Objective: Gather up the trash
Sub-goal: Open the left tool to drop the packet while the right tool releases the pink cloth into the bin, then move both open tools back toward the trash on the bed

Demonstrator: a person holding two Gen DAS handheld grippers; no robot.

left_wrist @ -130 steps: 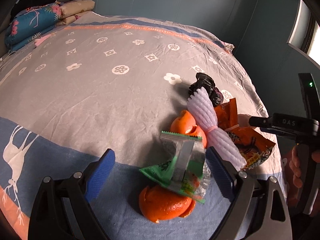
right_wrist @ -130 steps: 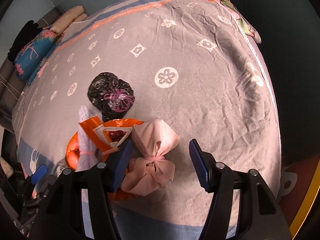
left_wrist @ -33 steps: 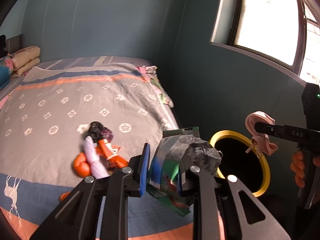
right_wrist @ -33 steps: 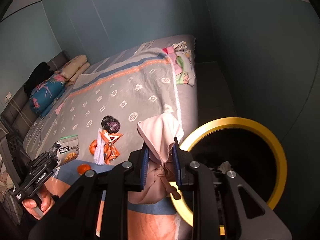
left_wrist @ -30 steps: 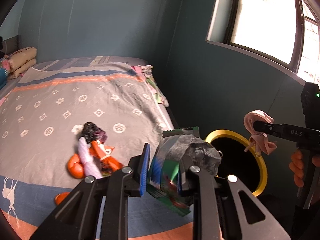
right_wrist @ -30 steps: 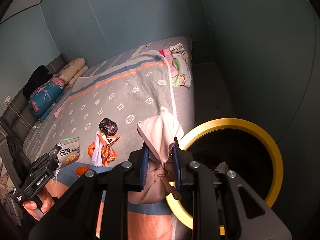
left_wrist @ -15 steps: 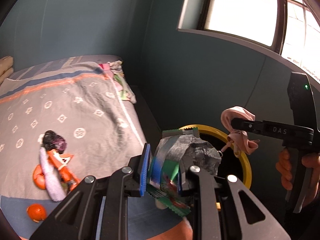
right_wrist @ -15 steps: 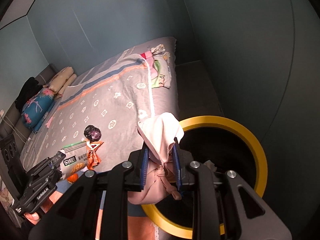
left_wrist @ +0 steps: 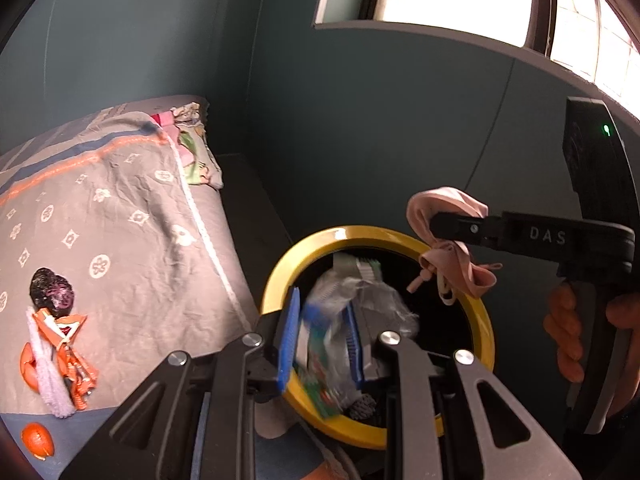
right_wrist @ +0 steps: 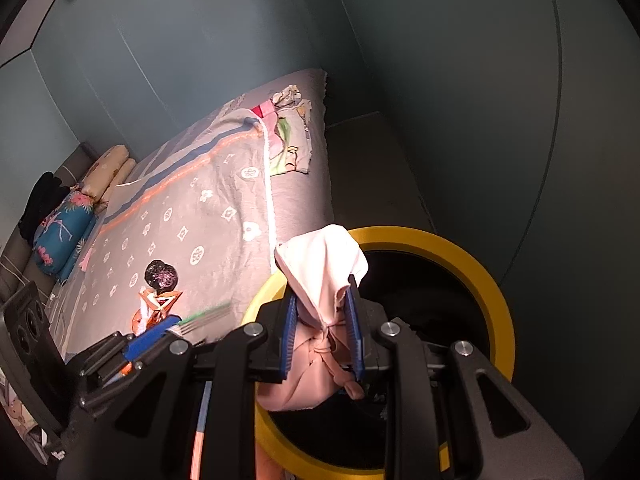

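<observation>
Left wrist view: the left tongs (left_wrist: 322,338) are clenched on a crumpled snack wrapper (left_wrist: 340,320), green and silver, which hangs directly over the dark mouth of the yellow-rimmed bin (left_wrist: 478,312). The wrapper's long axis runs away from the camera, in line with the fingers, its far end already past the near rim. So the drop is straight down; judged from this, a release alone would land it inside. To the right, the right tongs (left_wrist: 434,226) grasp a knotted pink bag (left_wrist: 448,240) above the far right part of the rim, its ties dangling over the opening. On the bed (left_wrist: 132,240) one small heap of rubbish is left: a black bag (left_wrist: 52,292), an orange wrapper (left_wrist: 66,340), a white foam sleeve (left_wrist: 46,376), orange peel under them, plus one loose peel piece (left_wrist: 38,438) nearer the camera.

Right wrist view: the right tongs (right_wrist: 322,336) are closed on the one pink bag (right_wrist: 320,312), which stands upright between the pads over the near left edge of the one bin (right_wrist: 496,312); most of the opening lies ahead and to the right. The left tongs (right_wrist: 160,330) show at lower left, beside the bin, the wrapper's edge blurred. Both hands are about equally near; the left load looks better centred.
</observation>
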